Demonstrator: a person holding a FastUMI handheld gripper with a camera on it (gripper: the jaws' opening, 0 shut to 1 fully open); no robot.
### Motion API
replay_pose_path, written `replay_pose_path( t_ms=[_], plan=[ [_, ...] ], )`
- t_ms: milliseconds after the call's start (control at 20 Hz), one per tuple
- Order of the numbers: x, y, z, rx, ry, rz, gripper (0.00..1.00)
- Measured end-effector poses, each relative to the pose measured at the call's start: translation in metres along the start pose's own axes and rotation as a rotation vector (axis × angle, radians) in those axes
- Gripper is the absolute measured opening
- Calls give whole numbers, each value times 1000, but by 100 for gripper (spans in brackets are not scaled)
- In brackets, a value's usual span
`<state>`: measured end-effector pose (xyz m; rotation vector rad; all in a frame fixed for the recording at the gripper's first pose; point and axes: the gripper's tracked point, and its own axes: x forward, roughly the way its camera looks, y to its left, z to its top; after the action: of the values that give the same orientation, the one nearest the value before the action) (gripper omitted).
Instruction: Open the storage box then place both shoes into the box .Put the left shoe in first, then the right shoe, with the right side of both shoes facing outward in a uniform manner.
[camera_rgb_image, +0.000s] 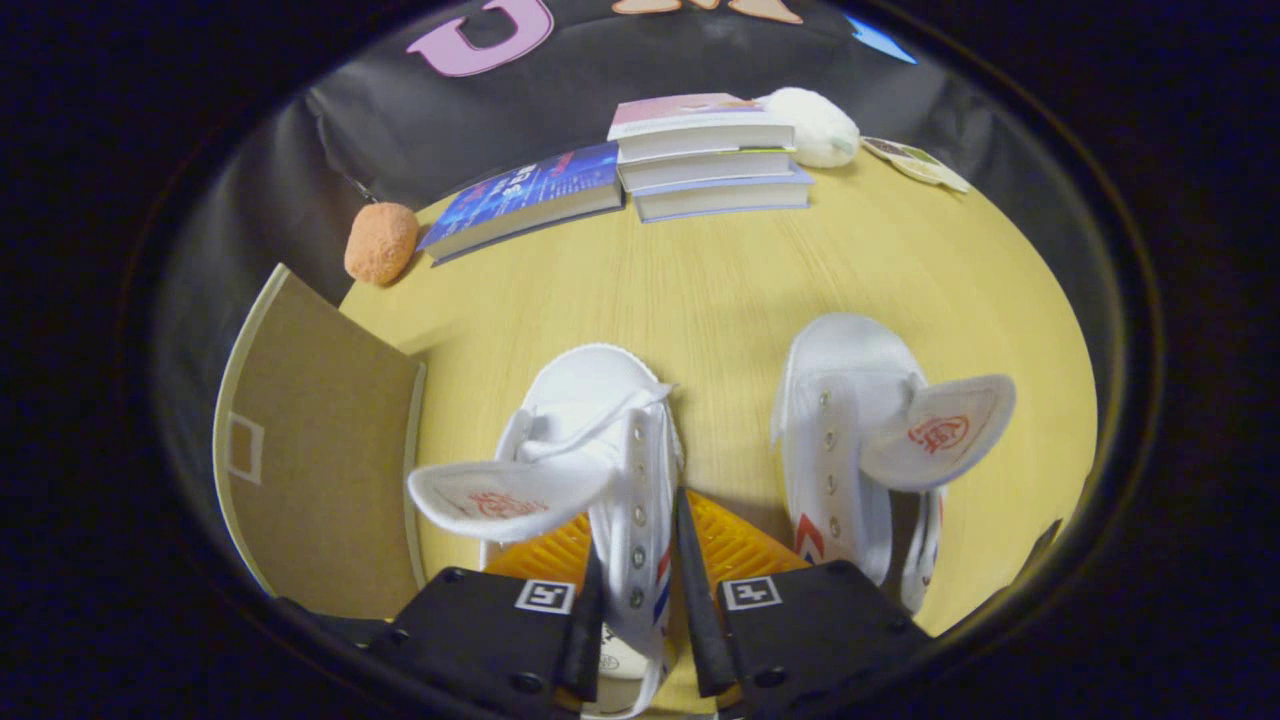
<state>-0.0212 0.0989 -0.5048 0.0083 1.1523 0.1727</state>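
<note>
- Gripper view: the gripper (640, 610) is reaching forward over a pale yellow wood-grain table (720, 280), and its two fingers are closing on the eyelet side wall of a white canvas high-top shoe (600, 440); both fingers appear to be pressing on that wall, one on each side.
- The held shoe is lying nearest, its toe pointing far, its tongue (500, 495) flopping out to the left and showing a red printed mark.
- A second white high-top shoe (850, 420) is standing just to the right, apart from the first, its tongue (940, 430) folding out to the right; red and blue stripes are showing low on its side.
- The storage box (320, 450), plain brown cardboard with a small white label, is sitting to the left of the held shoe; whether it is open I cannot tell.
- Far across the table, books (710, 150) are stacking up, with a blue book (520, 195) beside them, an orange sponge-like ball (380, 242) far left, and a white plush object (815, 125) far right.
- Handling judgement: the canvas is looking light, soft and floppy, so the upper is likely to sag and twist; gripping the doubled eyelet edge near the ankle is probably giving the firmest hold, while the rubber toe would be slipperier.
</note>
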Motion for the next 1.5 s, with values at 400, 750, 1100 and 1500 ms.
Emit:
replay_pose_path(
  t_ms=[400,750,1100,1500],
  plan=[
    [-10,-3,0,198,36,37,6],
    [-91,37,24,431,29,254,6],
    [-197,135,58,427,-12,516,5],
    [-175,259,65,380,60,578,5]
  ],
)
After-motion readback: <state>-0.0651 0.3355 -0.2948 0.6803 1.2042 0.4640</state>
